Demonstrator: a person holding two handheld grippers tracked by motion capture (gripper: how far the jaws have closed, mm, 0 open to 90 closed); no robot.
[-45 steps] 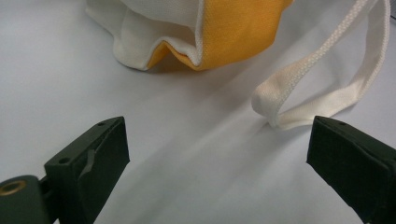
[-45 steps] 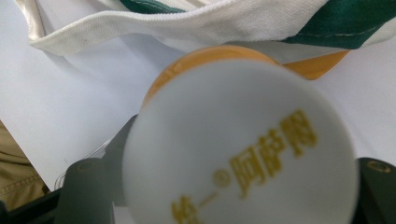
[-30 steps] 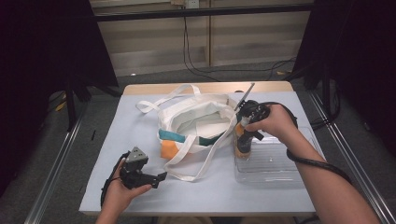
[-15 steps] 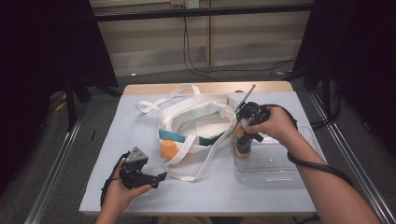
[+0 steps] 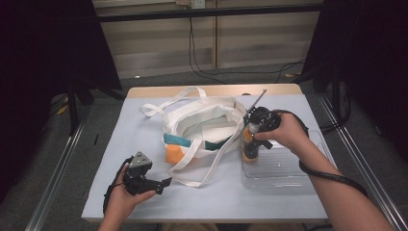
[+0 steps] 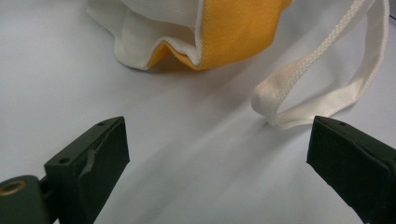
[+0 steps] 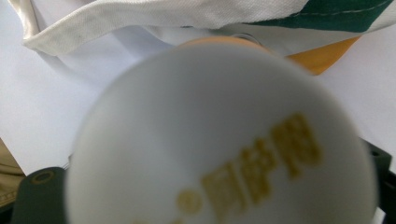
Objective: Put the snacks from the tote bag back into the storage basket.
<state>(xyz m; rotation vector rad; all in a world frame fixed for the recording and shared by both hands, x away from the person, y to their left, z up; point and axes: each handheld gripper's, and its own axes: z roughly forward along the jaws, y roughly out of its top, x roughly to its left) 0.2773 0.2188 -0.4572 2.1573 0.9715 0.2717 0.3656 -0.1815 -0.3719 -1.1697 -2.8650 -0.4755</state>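
A small orange bottle (image 5: 249, 148) with a white cap (image 7: 219, 140) stands upright in the left end of a clear plastic tray (image 5: 288, 179). My right gripper (image 5: 251, 135) points down over it, the bottle's top between its jaws. Those jaws have just been opening, and one dark finger (image 7: 39, 196) shows wide of the cap. Left of the tray a white tote bag (image 5: 202, 126) with green and orange patches lies open. At the table's front left my left gripper (image 5: 161, 185) rests open with nothing in it, facing the bag's orange corner (image 6: 233, 28) and a strap loop (image 6: 322, 86).
The white table (image 5: 144, 144) has bare surface at its front and left. The bag's long straps (image 5: 159, 103) trail toward the back left. A cable (image 5: 332, 175) runs from the right gripper along the forearm. Metal rails run down both sides of the table.
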